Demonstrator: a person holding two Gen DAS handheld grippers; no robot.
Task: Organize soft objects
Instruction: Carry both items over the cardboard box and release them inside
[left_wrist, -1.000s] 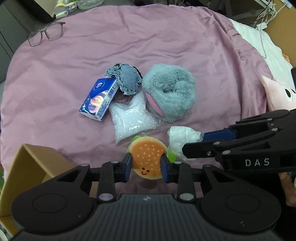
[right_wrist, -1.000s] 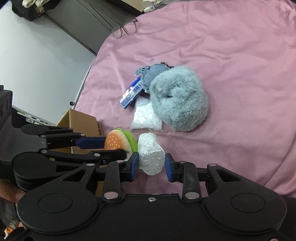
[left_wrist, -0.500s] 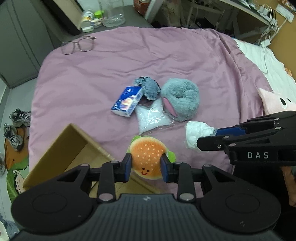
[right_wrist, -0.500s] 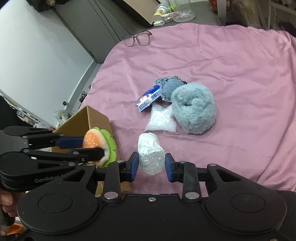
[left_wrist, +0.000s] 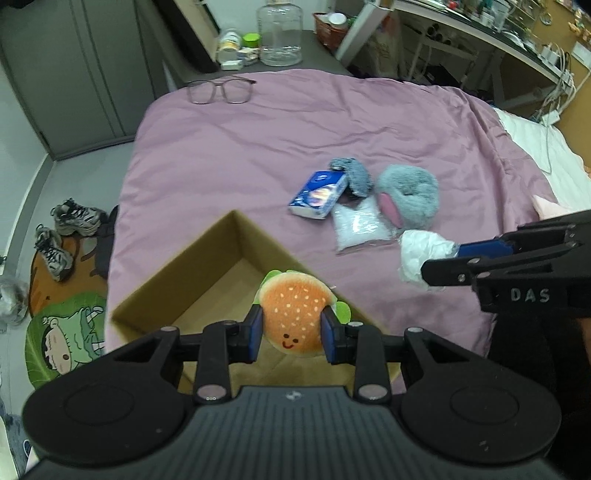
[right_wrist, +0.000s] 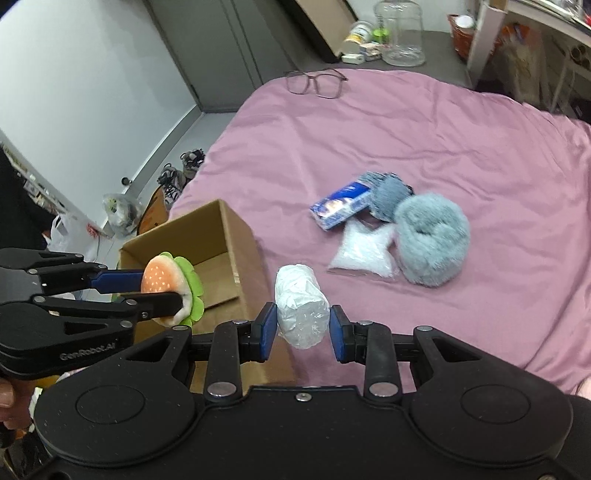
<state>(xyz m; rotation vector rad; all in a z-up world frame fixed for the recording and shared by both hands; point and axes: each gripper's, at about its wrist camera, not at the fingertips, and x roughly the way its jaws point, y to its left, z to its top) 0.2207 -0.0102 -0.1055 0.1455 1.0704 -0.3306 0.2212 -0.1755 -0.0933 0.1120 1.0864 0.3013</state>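
Cardboard box (left_wrist: 236, 254) waits below, so we keep the left gripper (left_wrist: 291, 328) clamped on the burger plush (left_wrist: 293, 314) and the right gripper (right_wrist: 303, 326) on the white wrapped bundle (right_wrist: 301, 304), releasing only once each is over the opening.

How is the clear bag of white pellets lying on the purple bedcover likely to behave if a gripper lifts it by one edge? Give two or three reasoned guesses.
The bag of white pellets lies flat and shapeless, so it would probably sag and let its contents shift. Its glossy film looks slippery for the fingers. Resting against the grey fluffy plush, it may drag that along.
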